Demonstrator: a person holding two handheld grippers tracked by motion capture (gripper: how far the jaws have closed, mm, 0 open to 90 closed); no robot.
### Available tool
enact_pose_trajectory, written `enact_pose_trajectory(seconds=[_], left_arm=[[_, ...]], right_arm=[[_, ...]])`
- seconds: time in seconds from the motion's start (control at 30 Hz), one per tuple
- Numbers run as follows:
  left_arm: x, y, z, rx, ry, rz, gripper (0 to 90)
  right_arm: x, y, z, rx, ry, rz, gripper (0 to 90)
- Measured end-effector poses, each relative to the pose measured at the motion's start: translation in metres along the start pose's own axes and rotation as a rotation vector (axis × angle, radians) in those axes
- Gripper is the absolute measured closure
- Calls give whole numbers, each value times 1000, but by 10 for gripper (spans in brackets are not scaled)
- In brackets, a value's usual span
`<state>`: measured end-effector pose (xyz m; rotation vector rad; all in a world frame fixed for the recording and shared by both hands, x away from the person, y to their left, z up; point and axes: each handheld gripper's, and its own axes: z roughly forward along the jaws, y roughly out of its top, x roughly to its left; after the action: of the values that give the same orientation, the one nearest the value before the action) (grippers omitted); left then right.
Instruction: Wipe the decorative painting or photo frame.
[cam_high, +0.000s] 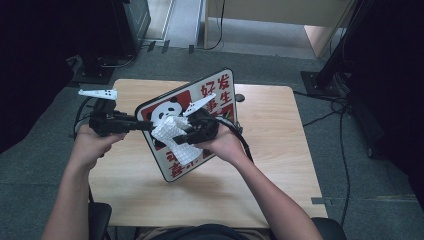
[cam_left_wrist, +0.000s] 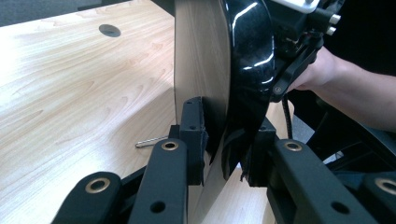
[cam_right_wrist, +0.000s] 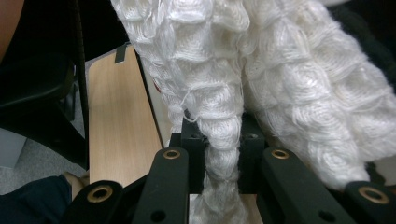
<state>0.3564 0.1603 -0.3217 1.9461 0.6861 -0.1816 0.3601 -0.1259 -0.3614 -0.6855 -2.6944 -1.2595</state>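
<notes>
The left hand-held gripper (cam_high: 145, 125) clamps the panda sign board (cam_high: 220, 85) tilted above the desk (cam_high: 280, 150) so the right hand-held gripper (cam_high: 186, 136), pinching a white knitted cloth (cam_high: 172, 131), can wipe it.

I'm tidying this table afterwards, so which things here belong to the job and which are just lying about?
In the job:
- panda sign board, clamped by the left gripper
- white knitted cloth, clamped by the right gripper and lying against the board's face

Lying about:
- small metal pin on the table
</notes>
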Motion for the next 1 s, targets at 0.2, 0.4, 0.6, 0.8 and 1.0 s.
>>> enact_pose_trajectory(seconds=[0.2, 0.4, 0.6, 0.8, 1.0], left_arm=[[0, 0, 0, 0, 0, -1, 743], [0, 0, 0, 0, -1, -1, 743], [0, 0, 0, 0, 0, -3, 743], [-1, 0, 0, 4, 5, -5, 744], [-1, 0, 0, 5, 5, -5, 743]], right_arm=[[-1, -9, 4, -8, 2, -1, 785], [-2, -17, 10, 5, 4, -5, 785], [-2, -25, 14, 5, 7, -7, 785], [-4, -34, 19, -4, 18, -5, 786], [-4, -42, 24, 3, 26, 10, 785]])
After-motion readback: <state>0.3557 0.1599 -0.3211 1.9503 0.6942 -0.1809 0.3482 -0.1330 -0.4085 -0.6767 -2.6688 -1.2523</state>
